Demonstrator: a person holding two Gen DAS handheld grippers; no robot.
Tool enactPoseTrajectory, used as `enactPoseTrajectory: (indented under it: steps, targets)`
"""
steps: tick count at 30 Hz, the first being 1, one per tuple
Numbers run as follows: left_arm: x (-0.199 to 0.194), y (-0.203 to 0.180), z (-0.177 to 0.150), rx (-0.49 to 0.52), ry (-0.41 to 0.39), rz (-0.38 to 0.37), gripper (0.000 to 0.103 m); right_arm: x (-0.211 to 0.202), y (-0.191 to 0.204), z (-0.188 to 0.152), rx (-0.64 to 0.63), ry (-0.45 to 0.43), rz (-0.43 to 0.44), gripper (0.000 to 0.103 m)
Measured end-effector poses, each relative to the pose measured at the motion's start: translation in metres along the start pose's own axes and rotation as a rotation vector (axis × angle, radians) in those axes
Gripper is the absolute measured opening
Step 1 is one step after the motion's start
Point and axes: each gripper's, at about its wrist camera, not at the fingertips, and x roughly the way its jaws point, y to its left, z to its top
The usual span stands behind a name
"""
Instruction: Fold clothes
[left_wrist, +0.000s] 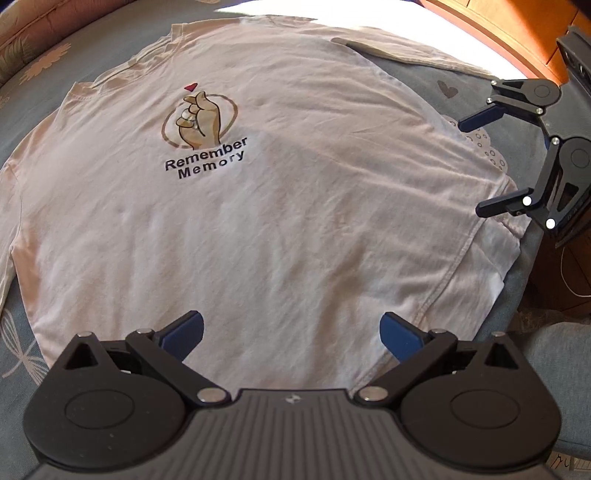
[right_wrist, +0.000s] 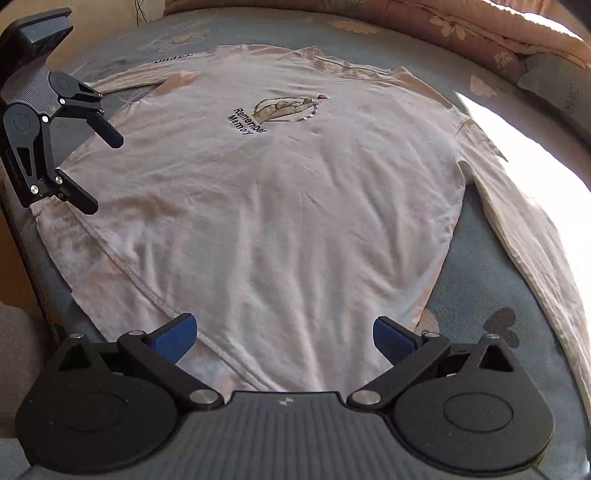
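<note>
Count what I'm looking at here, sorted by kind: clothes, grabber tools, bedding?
Long-sleeved T-shirt: 1
Handheld grippers: 2, left gripper and right gripper, fingers apart
Patterned bedsheet: 1
Floral quilt: 1
Total: 5

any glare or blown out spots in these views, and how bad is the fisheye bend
Left wrist: sunlight blows out the bed at top right beyond the shirt; edges bow strongly. Right wrist: glare washes out the sleeve at right; the print stays readable, and the borders curve.
</note>
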Motion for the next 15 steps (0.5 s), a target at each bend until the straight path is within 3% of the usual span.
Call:
enactPoseTrajectory:
  steps: [3,6,8,11,15]
  targets:
    - [0.013,-0.007,0.004,0.032,0.003,0.015,0.101,0.022,-0.003,-0.003,0.006,0.024,-0.002,0.103]
    - [0.020,-0.014,-0.016,0.069,0.064,0.036,0.101,0.018,-0.006,-0.028,0.018,0.014,0.005,0.103]
    - [0.017,-0.017,-0.035,0.072,0.085,0.036,0.102,0.009,-0.002,-0.042,-0.034,0.029,0.013,0.103]
    - [0.008,-0.026,-0.039,0.063,0.117,0.034,0.101,0.001,0.004,-0.052,-0.113,0.058,0.039,0.103]
    - [0.002,-0.037,-0.018,0.057,0.024,0.009,0.101,0.008,0.001,-0.045,-0.092,0.080,0.060,0.103]
